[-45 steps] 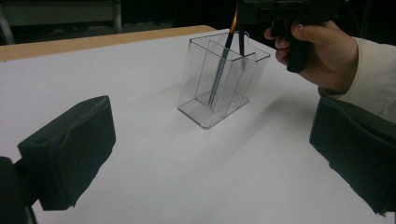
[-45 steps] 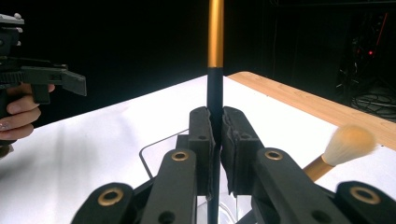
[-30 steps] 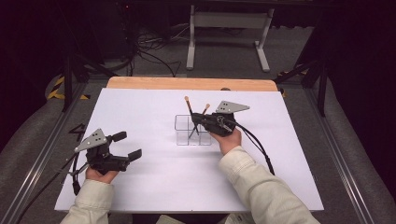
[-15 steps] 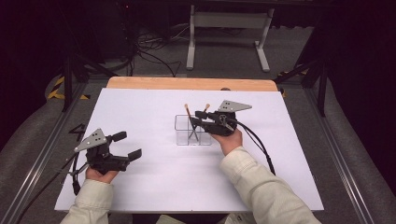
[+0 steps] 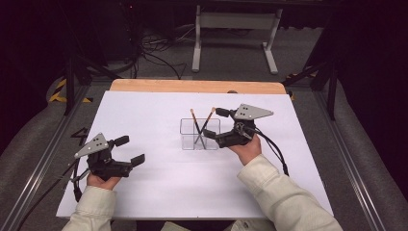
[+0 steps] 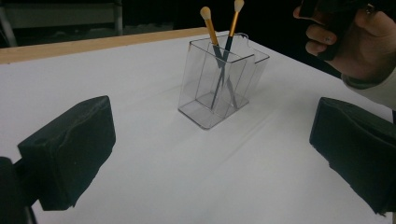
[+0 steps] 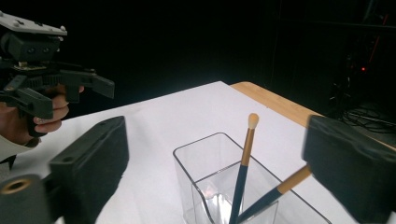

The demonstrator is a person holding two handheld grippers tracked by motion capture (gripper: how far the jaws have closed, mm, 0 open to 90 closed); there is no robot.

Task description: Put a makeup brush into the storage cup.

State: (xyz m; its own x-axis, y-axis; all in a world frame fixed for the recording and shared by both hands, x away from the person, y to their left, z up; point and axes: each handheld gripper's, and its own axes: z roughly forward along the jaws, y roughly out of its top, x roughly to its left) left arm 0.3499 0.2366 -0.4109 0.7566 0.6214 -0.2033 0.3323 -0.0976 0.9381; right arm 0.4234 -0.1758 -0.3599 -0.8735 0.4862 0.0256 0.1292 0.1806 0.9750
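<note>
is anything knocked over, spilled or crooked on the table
Nothing stands out. The clear plastic rectangular holder stands upright on the white table, and the two gold-and-black makeup brushes lean crossed inside it, tips up. Nothing is spilled.

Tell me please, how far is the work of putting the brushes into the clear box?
Done: two gold-and-black makeup brushes stand crossed inside the clear plastic box. In hand: nothing; the right gripper has just been opening, jaws wide and empty above the box. The left gripper rests open on the white table. Left: no further brush lies on the table, so probably only withdrawing.
</note>
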